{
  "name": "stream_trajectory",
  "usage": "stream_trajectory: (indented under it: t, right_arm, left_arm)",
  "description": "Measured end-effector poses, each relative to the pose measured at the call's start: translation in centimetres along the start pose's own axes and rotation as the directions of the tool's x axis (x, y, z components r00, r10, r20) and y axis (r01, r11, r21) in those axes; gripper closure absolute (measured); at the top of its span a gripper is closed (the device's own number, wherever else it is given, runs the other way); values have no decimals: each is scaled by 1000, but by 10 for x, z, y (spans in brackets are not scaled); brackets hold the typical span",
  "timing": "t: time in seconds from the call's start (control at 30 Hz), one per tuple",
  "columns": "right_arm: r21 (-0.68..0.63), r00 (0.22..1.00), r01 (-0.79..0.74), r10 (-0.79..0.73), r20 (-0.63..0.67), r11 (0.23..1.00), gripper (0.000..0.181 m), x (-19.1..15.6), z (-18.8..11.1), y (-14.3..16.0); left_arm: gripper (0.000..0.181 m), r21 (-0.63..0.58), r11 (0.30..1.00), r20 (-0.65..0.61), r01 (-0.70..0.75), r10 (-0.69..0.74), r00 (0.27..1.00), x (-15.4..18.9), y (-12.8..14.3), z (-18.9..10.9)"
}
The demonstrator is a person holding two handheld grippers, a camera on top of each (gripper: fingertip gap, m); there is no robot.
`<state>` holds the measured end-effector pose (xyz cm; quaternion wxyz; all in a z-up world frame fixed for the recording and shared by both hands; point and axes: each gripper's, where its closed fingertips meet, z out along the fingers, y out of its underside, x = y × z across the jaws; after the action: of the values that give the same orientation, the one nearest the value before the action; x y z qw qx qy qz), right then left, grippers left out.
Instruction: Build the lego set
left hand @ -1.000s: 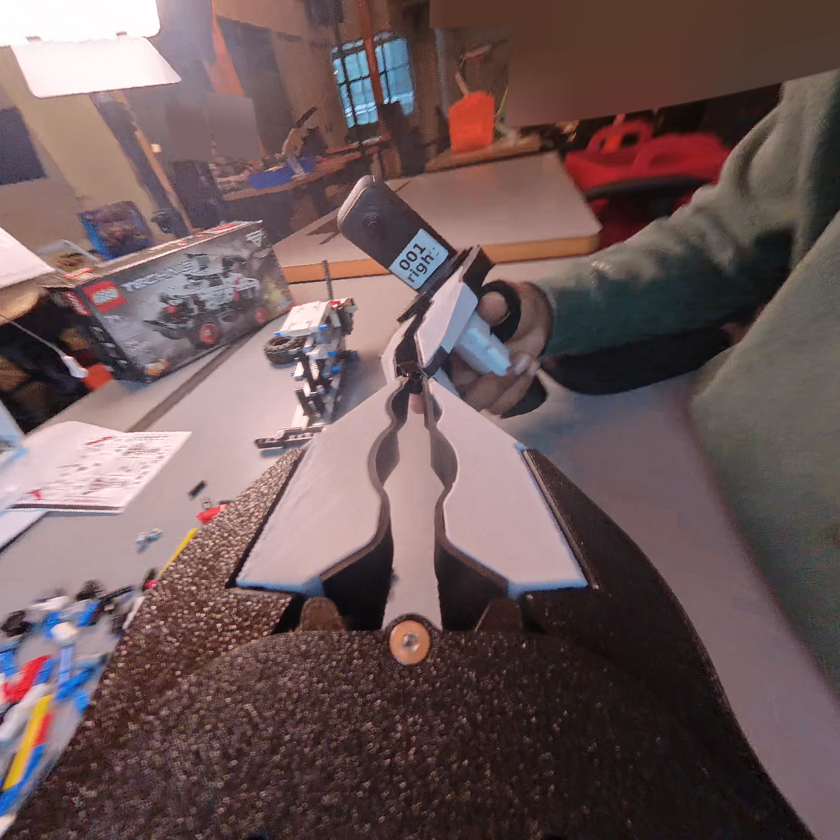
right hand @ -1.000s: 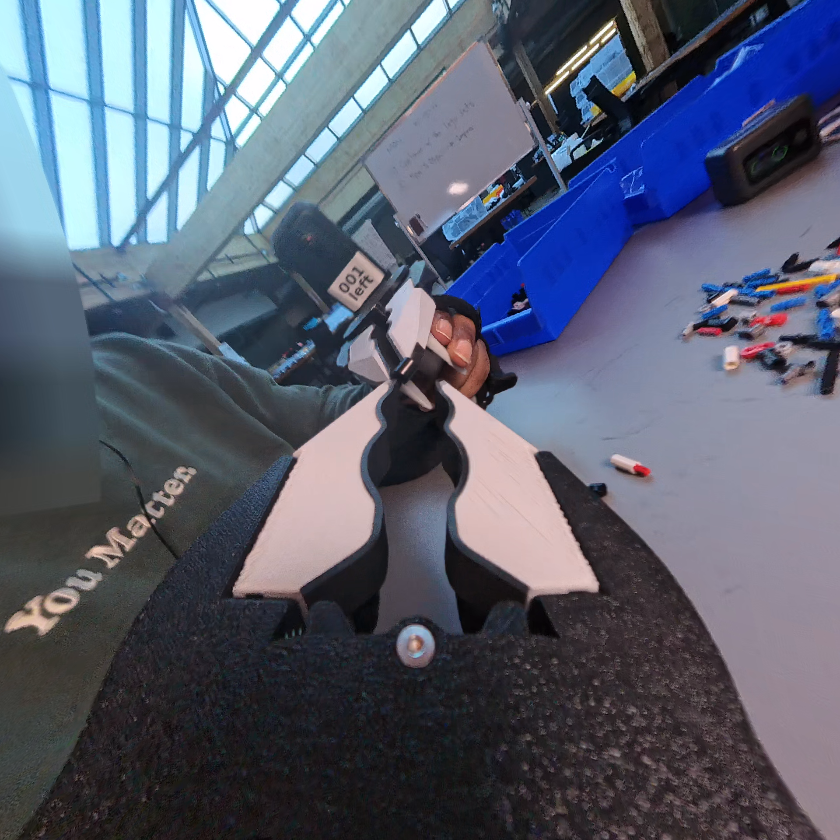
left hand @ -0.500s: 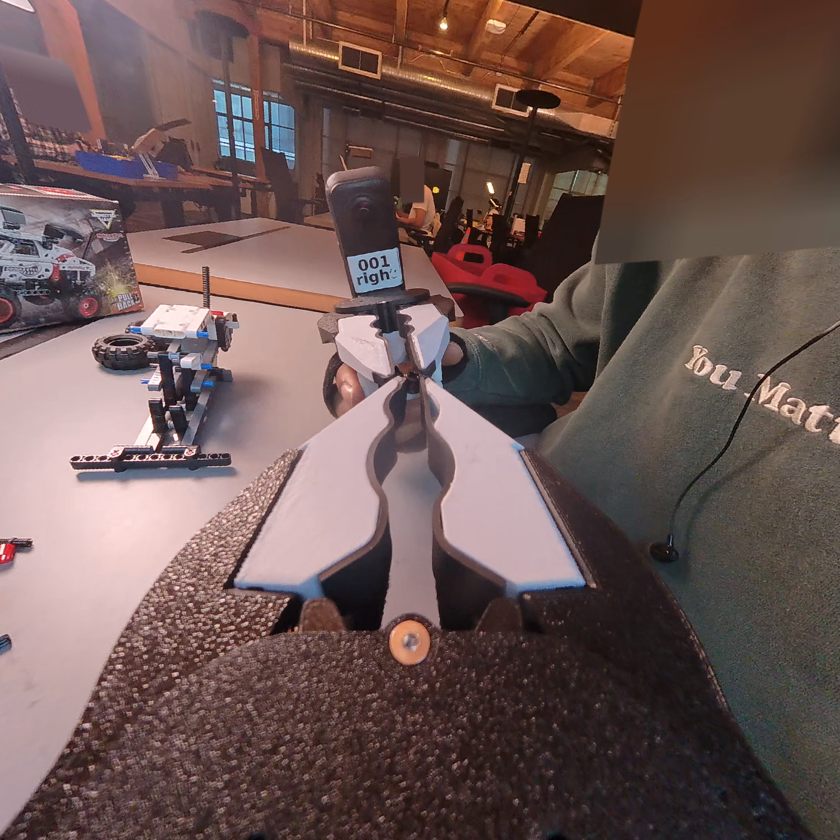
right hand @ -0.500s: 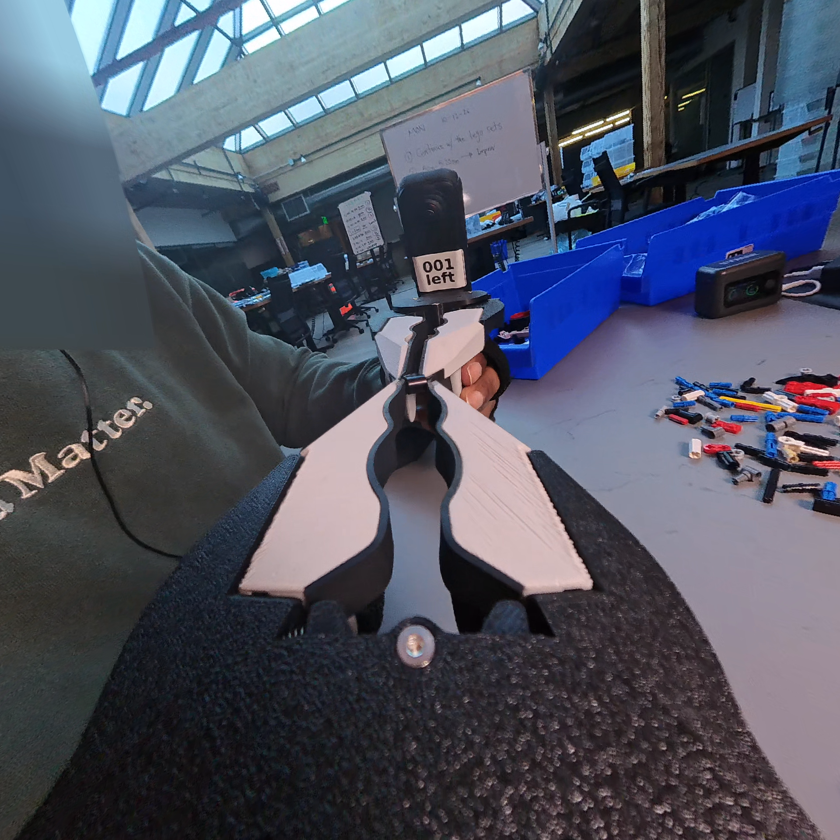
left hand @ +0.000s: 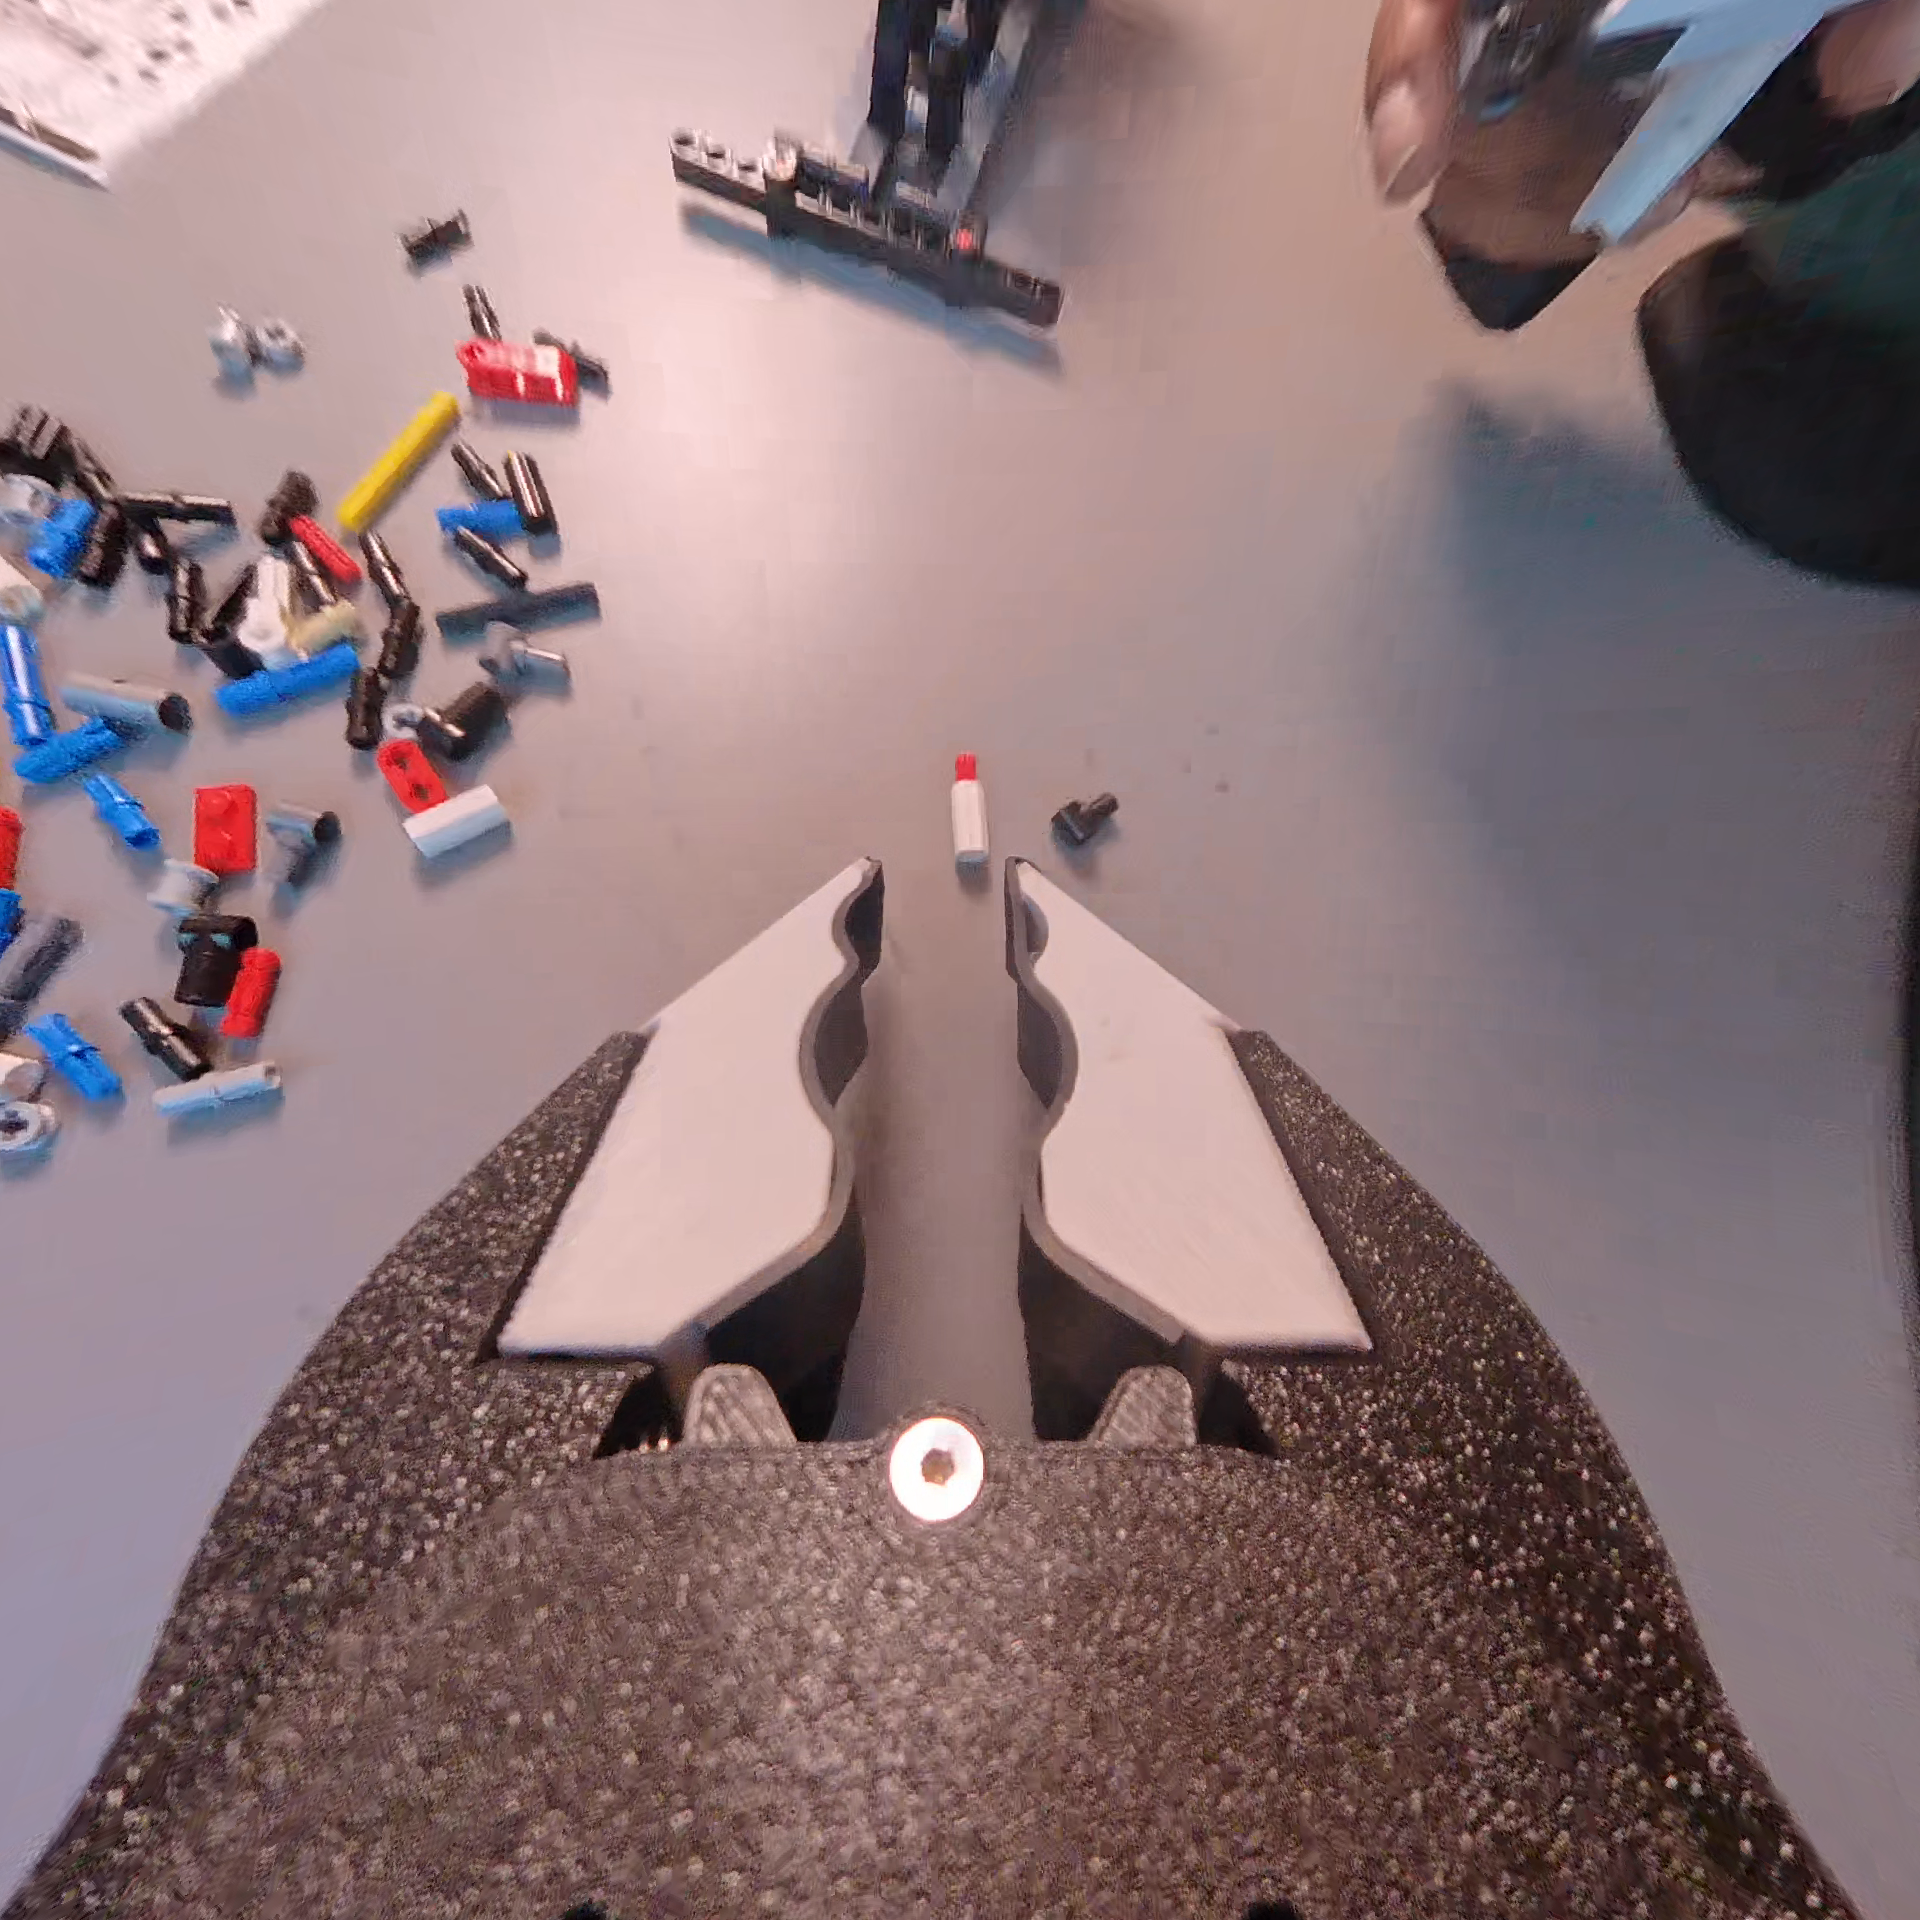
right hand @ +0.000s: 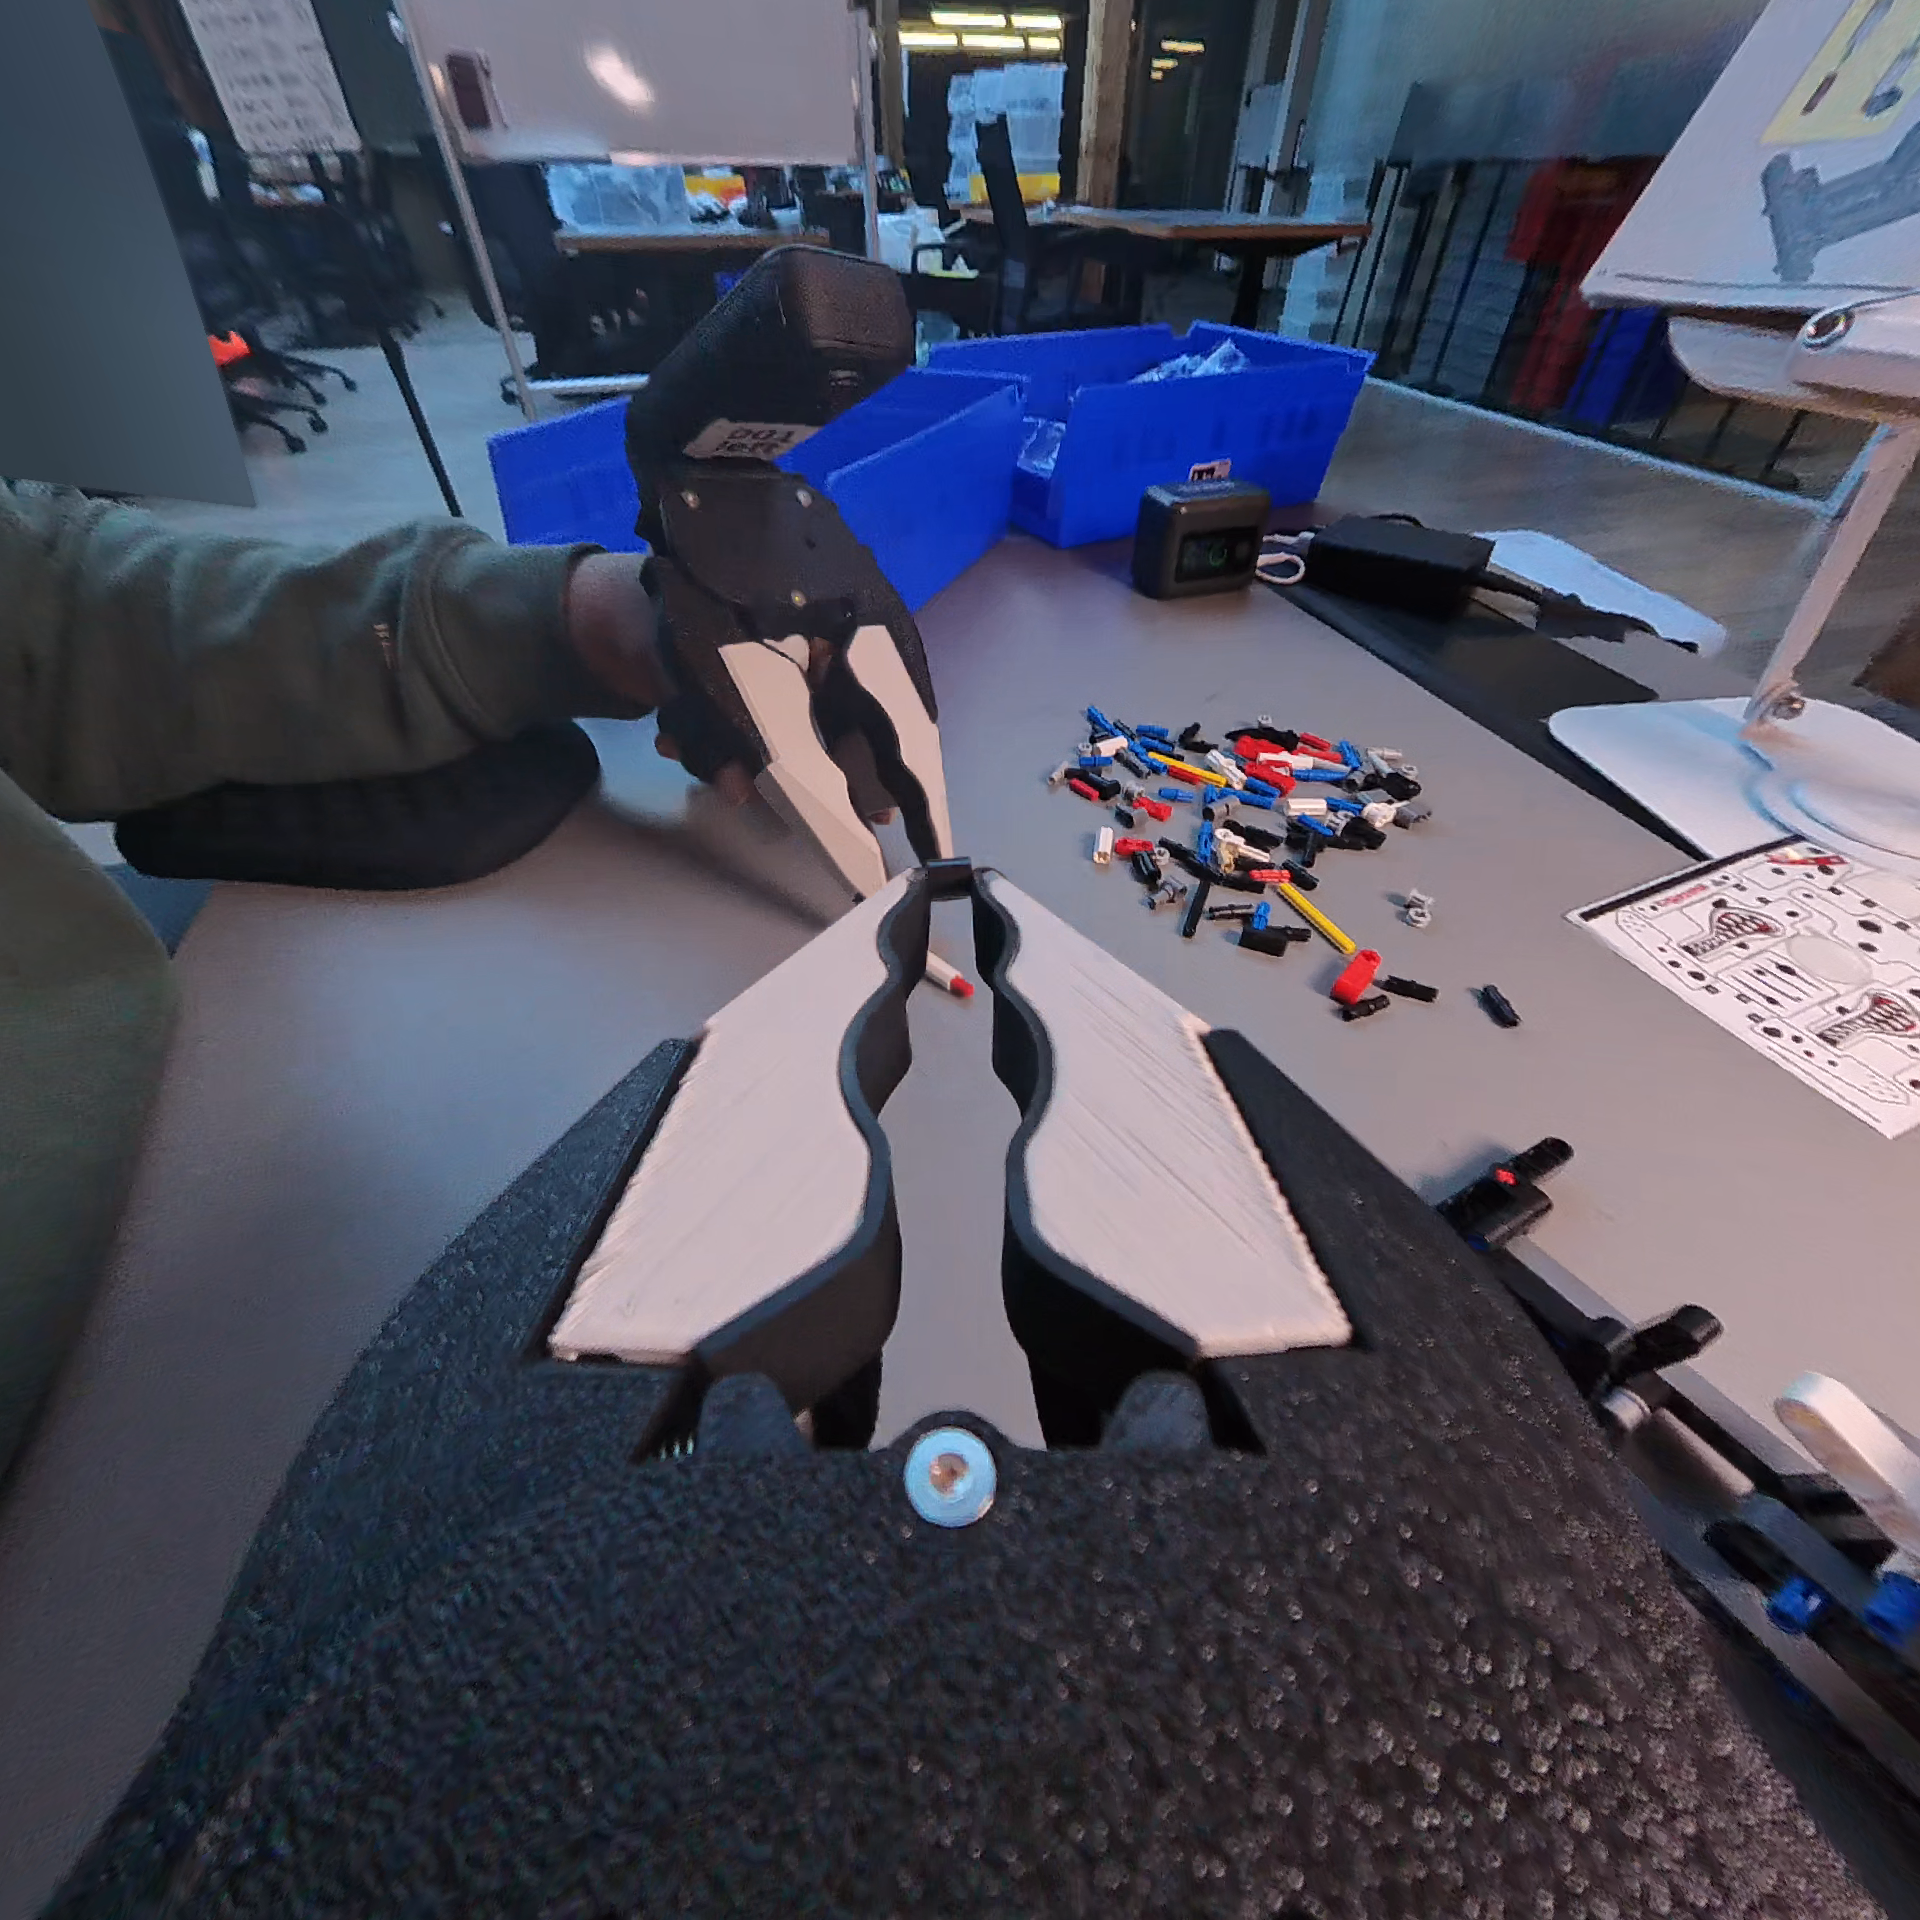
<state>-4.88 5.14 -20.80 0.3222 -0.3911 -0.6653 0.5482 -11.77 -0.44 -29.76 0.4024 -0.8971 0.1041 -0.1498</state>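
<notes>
The lego set lies in loose pieces [left hand: 260, 665] on the surface [left hand: 1351, 831]. Your left gripper [left hand: 943, 883] is wide open and empty, aimed at the little white and red peg [left hand: 968, 816] to grab it. Your right gripper [right hand: 948, 878] pinches a small black piece [right hand: 948, 871].

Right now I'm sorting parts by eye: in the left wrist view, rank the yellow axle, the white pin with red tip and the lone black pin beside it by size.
1. yellow axle
2. white pin with red tip
3. black pin

The axle lies farther from the camera yet looks longest, so the order seems safe.
</notes>
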Motion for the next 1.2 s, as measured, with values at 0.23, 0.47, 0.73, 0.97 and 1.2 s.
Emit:
stream_trajectory:
  t: [0.23, 0.47, 0.73, 0.97, 1.2]
  right_arm:
    - [-91, 998, 61, -63, -14, 994, 173, -1, 7, 18]
    - [-110, 995, 94, -96, -10, 990, 173, -4, 10, 24]
    - [-154, 909, 413, -416, 14, 898, 174, -16, 11, 34]
    - [-209, 895, 444, -442, 56, 872, 174, -20, 17, 47]
    - [-304, 868, 494, -484, 111, 815, 174, -24, 24, 65]
  left_arm:
    - [165, -74, 990, 76, -117, 123, 989, 0, 5, 23]
    - [174, -84, 974, 87, -210, 217, 972, 5, 0, 31]
    - [175, 12, 968, -50, -252, 252, 966, 48, -46, 13]
    - [175, -16, 961, -63, -275, 274, 960, 63, -38, 16]
    - [175, -76, 955, -73, -286, 281, 957, 63, -27, 27]
